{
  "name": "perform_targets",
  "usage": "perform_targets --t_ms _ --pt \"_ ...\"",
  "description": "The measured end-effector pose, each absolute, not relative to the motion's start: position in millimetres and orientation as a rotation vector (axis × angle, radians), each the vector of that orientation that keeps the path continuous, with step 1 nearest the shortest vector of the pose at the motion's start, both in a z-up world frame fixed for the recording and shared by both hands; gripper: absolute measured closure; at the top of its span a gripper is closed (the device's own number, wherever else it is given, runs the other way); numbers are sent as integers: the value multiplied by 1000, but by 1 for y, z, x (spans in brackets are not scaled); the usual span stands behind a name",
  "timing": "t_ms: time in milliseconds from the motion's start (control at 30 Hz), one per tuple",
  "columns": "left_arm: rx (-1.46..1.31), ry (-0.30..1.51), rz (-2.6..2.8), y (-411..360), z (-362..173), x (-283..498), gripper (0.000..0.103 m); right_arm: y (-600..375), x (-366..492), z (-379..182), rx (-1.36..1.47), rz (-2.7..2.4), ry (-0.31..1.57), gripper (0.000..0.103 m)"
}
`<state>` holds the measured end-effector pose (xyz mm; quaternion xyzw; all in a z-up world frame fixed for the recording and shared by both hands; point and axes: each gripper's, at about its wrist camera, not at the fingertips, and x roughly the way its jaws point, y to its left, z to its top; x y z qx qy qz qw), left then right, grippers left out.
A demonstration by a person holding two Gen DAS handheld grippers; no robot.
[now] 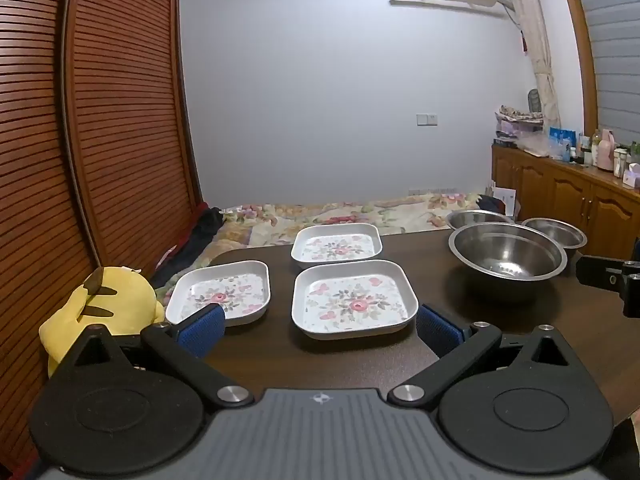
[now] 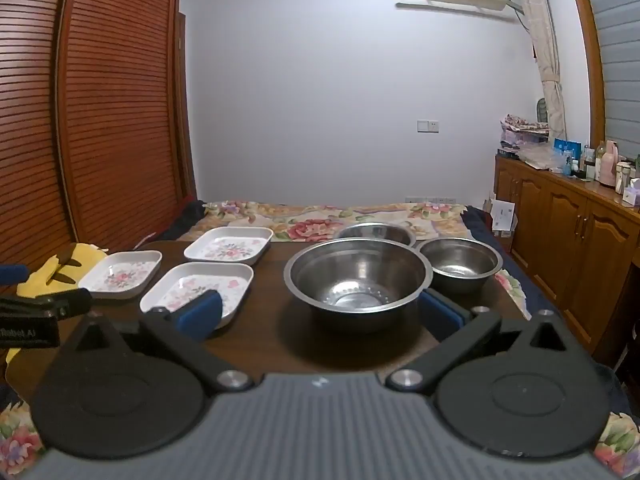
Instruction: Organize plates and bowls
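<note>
Three square white plates with flower prints lie on the dark table: a near one [image 1: 352, 300], a left one [image 1: 222, 294] and a far one [image 1: 337, 245]. Three steel bowls stand to the right: a large one [image 2: 358, 278], a smaller one [image 2: 460, 262] and a far one [image 2: 376, 232] half hidden behind the large bowl. My left gripper [image 1: 320, 326] is open, low over the table just short of the near plate. My right gripper [image 2: 320, 314] is open in front of the large bowl. Nothing sits between either pair of blue pads.
A yellow plush toy [image 1: 104, 304] lies at the table's left edge. Beyond the table [image 1: 420, 248] is a bed with a floral cover [image 2: 320, 216]. A slatted wooden wardrobe [image 1: 100, 120] stands left, and a wooden cabinet [image 2: 568, 216] with bottles stands right.
</note>
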<state>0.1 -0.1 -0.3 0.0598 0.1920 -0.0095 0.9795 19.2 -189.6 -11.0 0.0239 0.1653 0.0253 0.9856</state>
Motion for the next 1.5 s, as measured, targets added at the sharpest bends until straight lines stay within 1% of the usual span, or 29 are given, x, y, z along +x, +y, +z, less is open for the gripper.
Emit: perform_targets --t_ms 1500 --pt "121 373 -21 3 8 -3 0 -188 17 -10 38 51 325 0"
